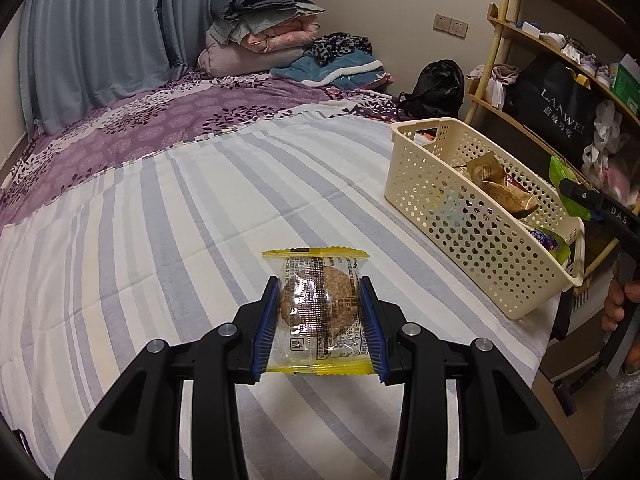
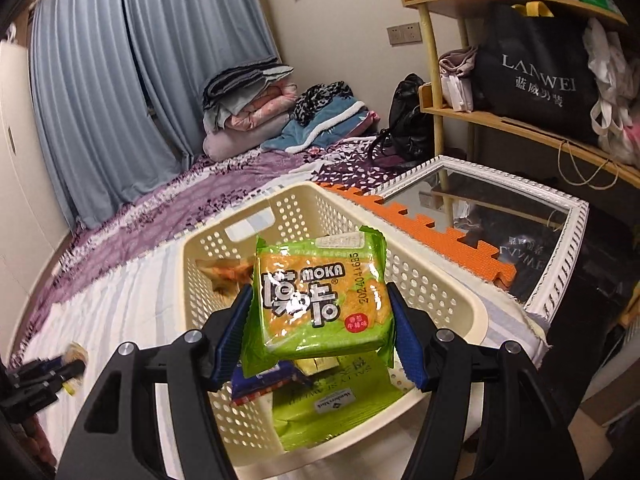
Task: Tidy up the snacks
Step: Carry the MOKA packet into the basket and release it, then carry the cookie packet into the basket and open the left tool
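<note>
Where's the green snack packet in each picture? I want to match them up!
Left wrist view: the green snack packet peeks in at the far right, beyond the basket, in the right gripper.
Right wrist view: the same packet fills the middle, clamped between blue pads, above the basket.
Shared landmark: the black LANWEI bag on the shelf.
</note>
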The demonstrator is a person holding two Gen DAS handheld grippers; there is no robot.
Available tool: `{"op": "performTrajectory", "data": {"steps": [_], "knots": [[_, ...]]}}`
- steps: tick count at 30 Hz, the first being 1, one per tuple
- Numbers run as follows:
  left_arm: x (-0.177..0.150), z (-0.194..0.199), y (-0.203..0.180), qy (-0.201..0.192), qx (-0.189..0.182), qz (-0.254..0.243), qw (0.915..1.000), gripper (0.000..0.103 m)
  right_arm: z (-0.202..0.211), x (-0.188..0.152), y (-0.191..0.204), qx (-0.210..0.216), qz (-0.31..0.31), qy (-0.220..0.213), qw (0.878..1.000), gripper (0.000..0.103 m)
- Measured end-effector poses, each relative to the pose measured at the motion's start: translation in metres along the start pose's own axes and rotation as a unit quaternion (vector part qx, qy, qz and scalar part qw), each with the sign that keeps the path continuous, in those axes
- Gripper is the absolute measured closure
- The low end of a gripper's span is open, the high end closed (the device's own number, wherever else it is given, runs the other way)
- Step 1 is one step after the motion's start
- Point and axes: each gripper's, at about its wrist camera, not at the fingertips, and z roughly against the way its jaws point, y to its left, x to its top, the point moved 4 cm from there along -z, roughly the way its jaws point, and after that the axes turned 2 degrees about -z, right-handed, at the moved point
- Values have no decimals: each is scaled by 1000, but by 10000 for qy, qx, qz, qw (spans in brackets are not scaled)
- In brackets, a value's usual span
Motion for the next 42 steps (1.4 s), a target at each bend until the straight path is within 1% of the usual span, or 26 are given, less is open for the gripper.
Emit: {"op": "performTrajectory", "data": {"steps": [2,6,11,18,29,34,42], "knots": [[1,0,-2,-2,-18,-9,10000,63,-4,-4,2,-18,123,88,9999,39],[1,1,-4,-1,-48,-21,10000,63,-8,-9,4,-22,136,222,9997,37],[2,1,-4,-1,-55,-18,10000,63,-8,-8,1,-11,51,169,9998,34],[4,3,-9,-14,-121,-64,9999,63,0,-4,-2,14,6,39,10000,34],[8,8,-17,-74,-177,-160,9997,63,3,-8,1,53,39,46,10000,34],[15,10,-29,-128,-249,-297,9992,63,7,-8,-2,52,-11,-11,10000,34],[28,8,-59,-158,-568,-542,9968,63,11,-7,-13,42,-118,-91,9999,34]]}}
